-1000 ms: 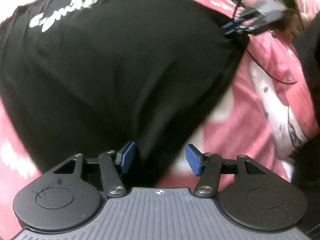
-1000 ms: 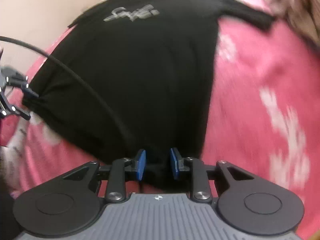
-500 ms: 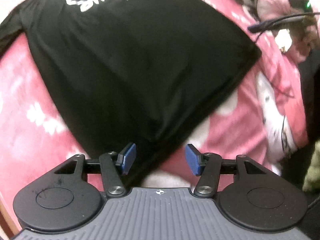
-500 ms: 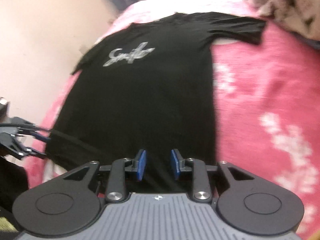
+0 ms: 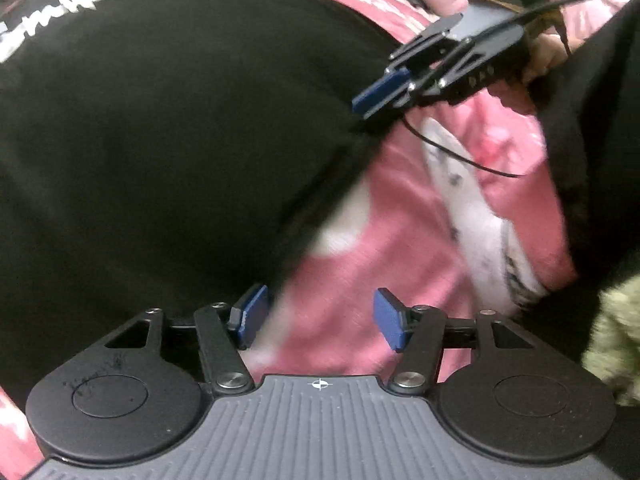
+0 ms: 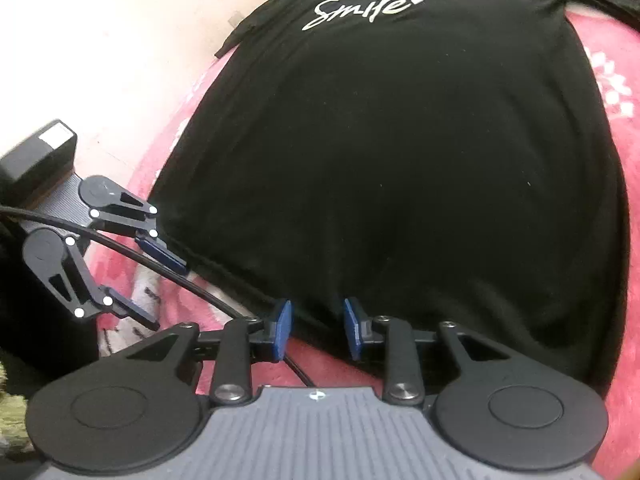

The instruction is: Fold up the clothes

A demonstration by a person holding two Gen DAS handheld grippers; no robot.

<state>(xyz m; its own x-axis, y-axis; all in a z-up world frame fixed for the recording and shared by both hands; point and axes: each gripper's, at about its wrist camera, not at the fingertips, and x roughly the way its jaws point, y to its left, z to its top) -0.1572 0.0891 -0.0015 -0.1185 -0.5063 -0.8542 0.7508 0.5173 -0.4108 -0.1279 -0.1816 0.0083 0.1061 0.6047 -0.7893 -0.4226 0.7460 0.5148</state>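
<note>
A black T-shirt with white "Smile" script lies flat, front up, on a pink blanket. In the right wrist view my right gripper is open at the near hem; the hem's edge lies between the pads, which do not press on it. My left gripper is spread open at the hem's left corner. In the left wrist view the left gripper is opening over pink blanket, with the shirt edge beside its left pad. The right gripper rests at the hem farther along.
A black cable runs from the left gripper to under the right one. A hand holds the right gripper. Dark cloth and a greenish fuzzy thing lie to the right. A pale surface borders the blanket's left side.
Both grippers have come down closer to the near hem. The left one slid right, so the shirt's edge moved from between its pads to its left pad. The other gripper looms larger in each view.
</note>
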